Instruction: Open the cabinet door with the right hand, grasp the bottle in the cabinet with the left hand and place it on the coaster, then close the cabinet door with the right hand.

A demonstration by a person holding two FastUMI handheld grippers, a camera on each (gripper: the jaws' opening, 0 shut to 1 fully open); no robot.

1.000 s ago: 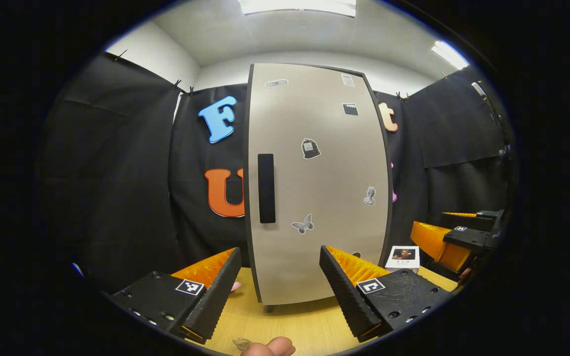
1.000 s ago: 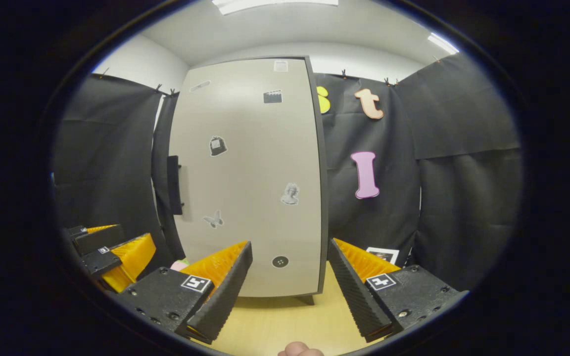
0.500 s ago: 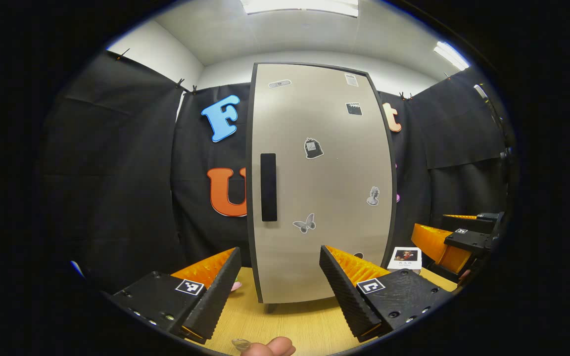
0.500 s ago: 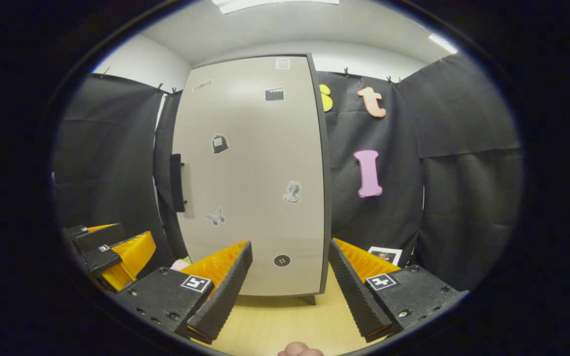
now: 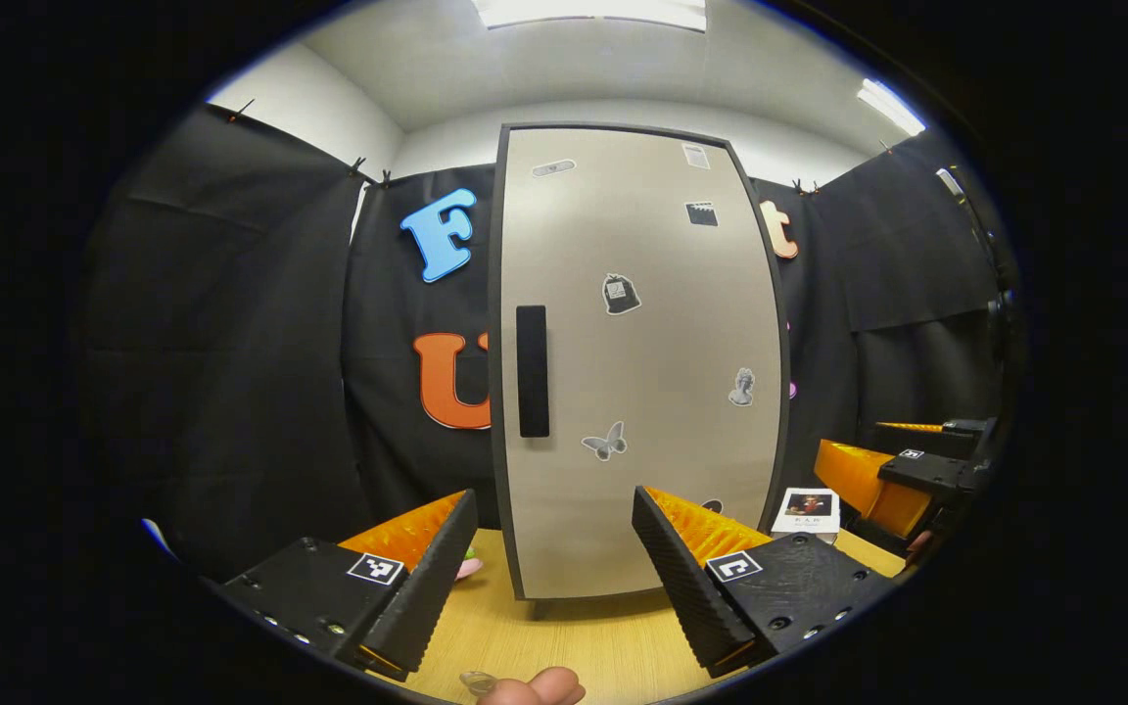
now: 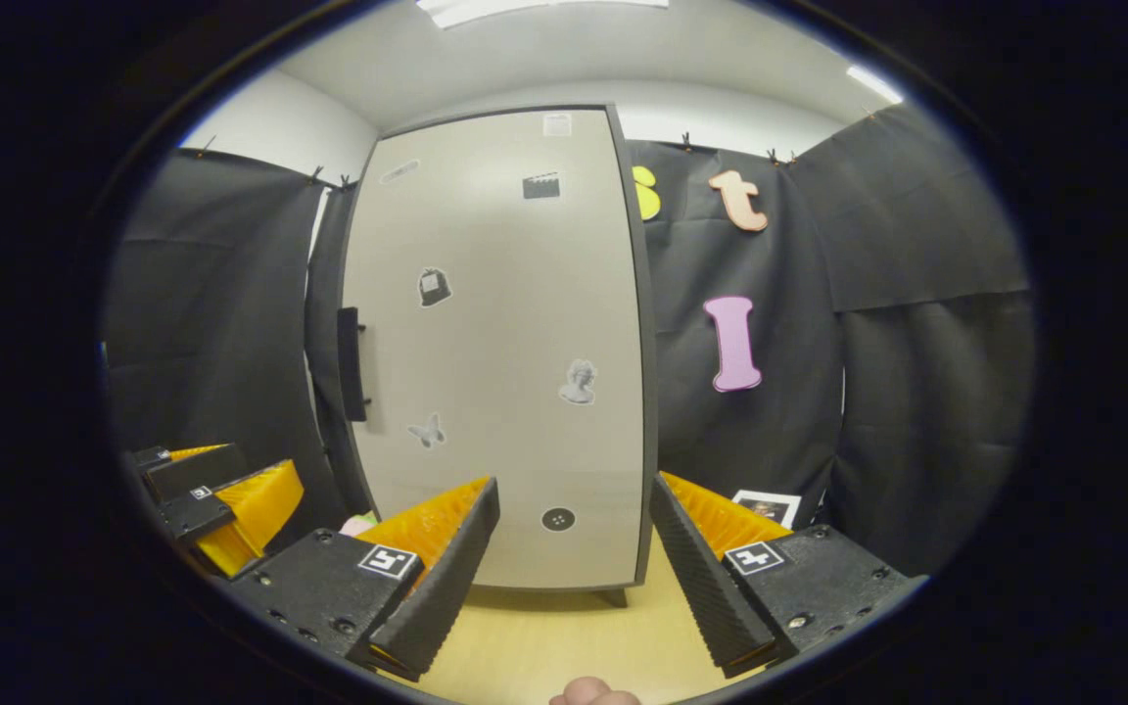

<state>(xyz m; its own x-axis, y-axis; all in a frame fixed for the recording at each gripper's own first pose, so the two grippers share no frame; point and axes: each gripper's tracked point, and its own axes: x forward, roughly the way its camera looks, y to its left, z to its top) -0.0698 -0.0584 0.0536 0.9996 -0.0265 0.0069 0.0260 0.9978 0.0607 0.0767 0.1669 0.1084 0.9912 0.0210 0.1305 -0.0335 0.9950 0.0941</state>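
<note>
A tall grey cabinet (image 5: 642, 323) stands on the wooden table (image 5: 584, 646) with its door shut, so the bottle is hidden. A black vertical handle (image 5: 532, 370) sits near the door's left edge, and the right gripper view has the handle (image 6: 351, 364) side-on. My left gripper (image 5: 554, 548) is open, low in front of the door and apart from it. My right gripper (image 6: 574, 543) is also open, facing the door's right half. A small pink and green object (image 5: 467, 566) peeks out beside the cabinet's left foot.
A small photo card (image 5: 807, 507) stands to the right of the cabinet. The right gripper (image 5: 902, 475) shows at the far right of the left gripper view, and the left gripper (image 6: 221, 499) at the far left of the right gripper view. Black cloth walls surround the table.
Both views have drifted only slightly, with the cabinet sliding a little to the right in the left gripper view. The door stays shut and both grippers stay open.
</note>
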